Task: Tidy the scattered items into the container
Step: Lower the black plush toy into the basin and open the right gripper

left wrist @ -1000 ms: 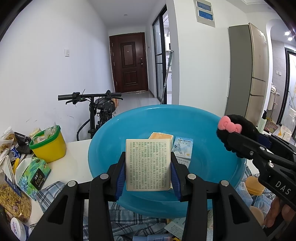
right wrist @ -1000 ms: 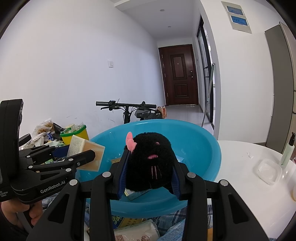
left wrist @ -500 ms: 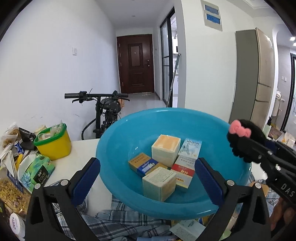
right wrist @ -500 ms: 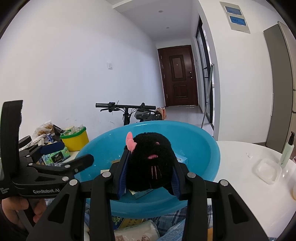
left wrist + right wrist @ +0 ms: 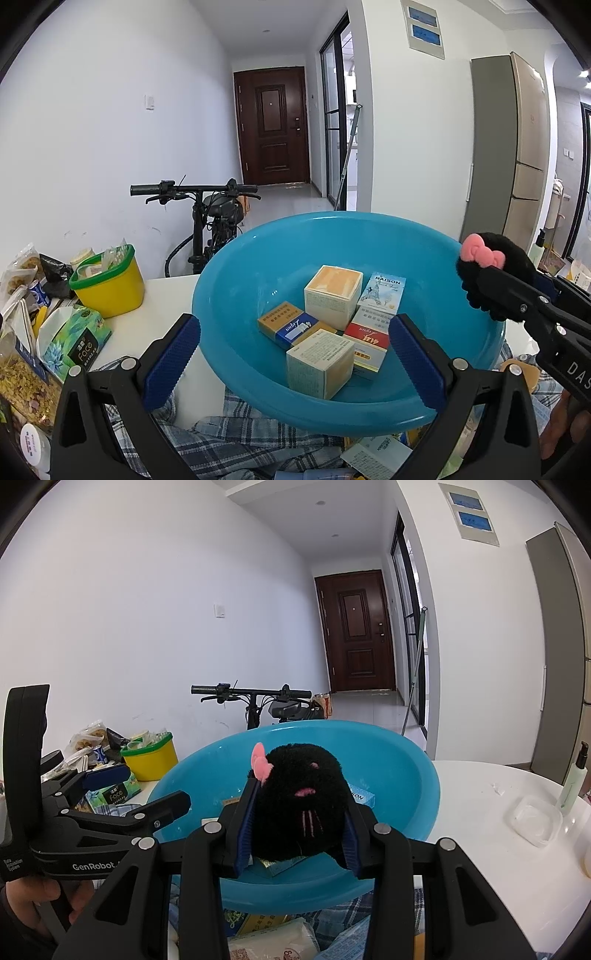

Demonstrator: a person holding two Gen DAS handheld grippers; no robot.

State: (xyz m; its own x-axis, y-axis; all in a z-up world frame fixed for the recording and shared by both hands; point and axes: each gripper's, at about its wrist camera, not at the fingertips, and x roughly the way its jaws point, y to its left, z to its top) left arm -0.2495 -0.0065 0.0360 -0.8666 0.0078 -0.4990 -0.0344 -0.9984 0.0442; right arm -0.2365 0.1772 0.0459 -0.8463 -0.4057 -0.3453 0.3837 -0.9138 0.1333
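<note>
A blue basin (image 5: pixel 258 266) stands on the table and holds several small boxes; the cream box (image 5: pixel 319 363) lies nearest me. My left gripper (image 5: pixel 293 350) is open and empty at the basin's near rim. My right gripper (image 5: pixel 297 829) is shut on a black plush toy (image 5: pixel 303 805) with a pink bow, held over the basin's (image 5: pixel 406 775) near edge. That toy also shows at the right of the left wrist view (image 5: pixel 495 266). The left gripper shows at the left of the right wrist view (image 5: pixel 144 794).
A yellow tub with a green rim (image 5: pixel 109 284), a tissue pack (image 5: pixel 74 339) and snack bags lie at the left. A plaid cloth (image 5: pixel 229 446) lies under the basin. A clear lidded box (image 5: pixel 535 819) and a pump bottle (image 5: pixel 572 781) stand at the right. A bicycle (image 5: pixel 210 214) is behind the table.
My left gripper opened and let go of the cream box, which now lies in the basin. The left gripper drew back a little. The right gripper still holds the plush toy.
</note>
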